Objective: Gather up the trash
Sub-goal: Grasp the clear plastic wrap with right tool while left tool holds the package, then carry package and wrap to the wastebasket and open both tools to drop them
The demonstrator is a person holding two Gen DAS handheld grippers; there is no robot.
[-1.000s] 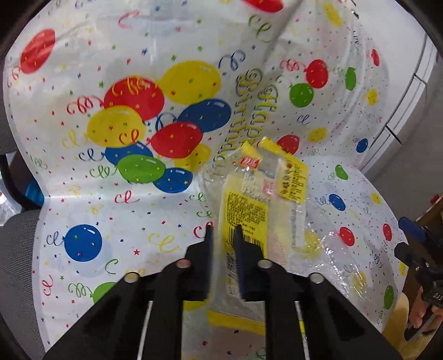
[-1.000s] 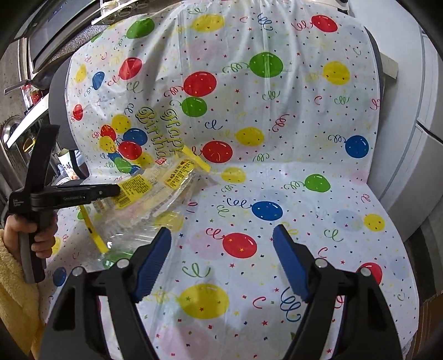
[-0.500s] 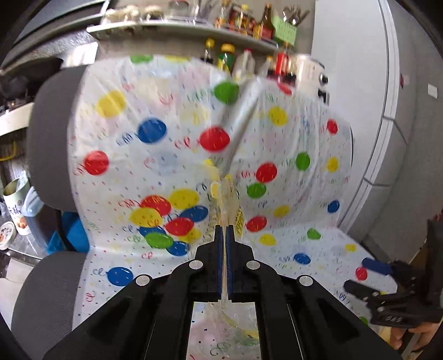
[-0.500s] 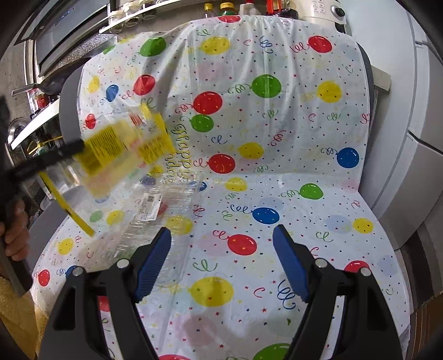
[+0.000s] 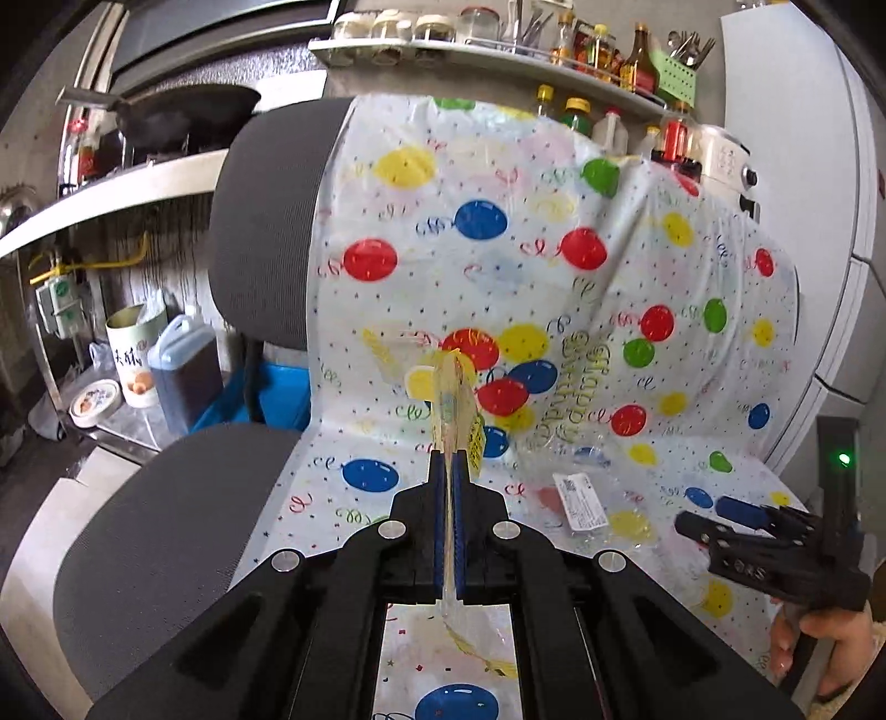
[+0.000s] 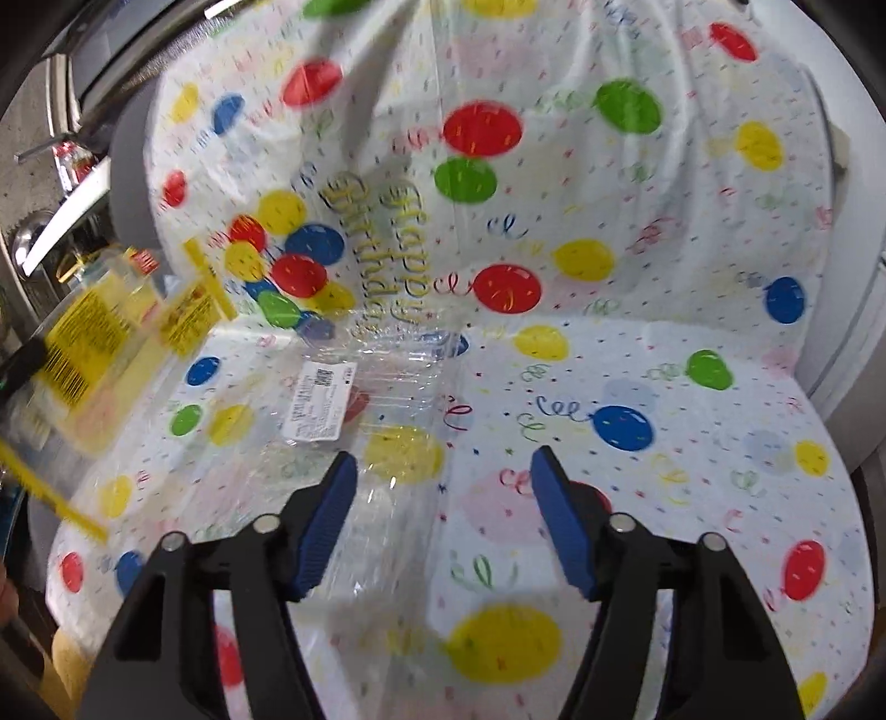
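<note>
Nearest the left wrist camera, the left gripper (image 5: 449, 471) has its jaws pinched tight on a flat clear wrapper with yellow labels (image 5: 455, 399), which stands edge-on between the blue pads and hangs clear of the seat; in the right wrist view the same wrapper shows blurred at the left edge, lifted off the cover. So one piece of trash looks collected in hand, though no bin or bag shows in either view, and where it goes cannot be told. A little further out, the right gripper (image 6: 440, 501) hovers above the seat with its jaws apart; they have just been closing part of the way, and nothing is pressed between the pads yet. Just beyond its left finger (image 6: 326, 515) lies the second piece, a crumpled clear plastic package with a white label (image 6: 324, 407), flat on the balloon-print cover (image 6: 637, 498) and near the crease where seat meets backrest. That piece is still to be picked up, and it seems to be the right gripper's target. Past it, the cover drapes up the backrest of the grey chair (image 5: 266, 221), and behind that a shelf of bottles (image 5: 603, 44) and a dark wok (image 5: 188, 113) sit in the kitchen
</note>
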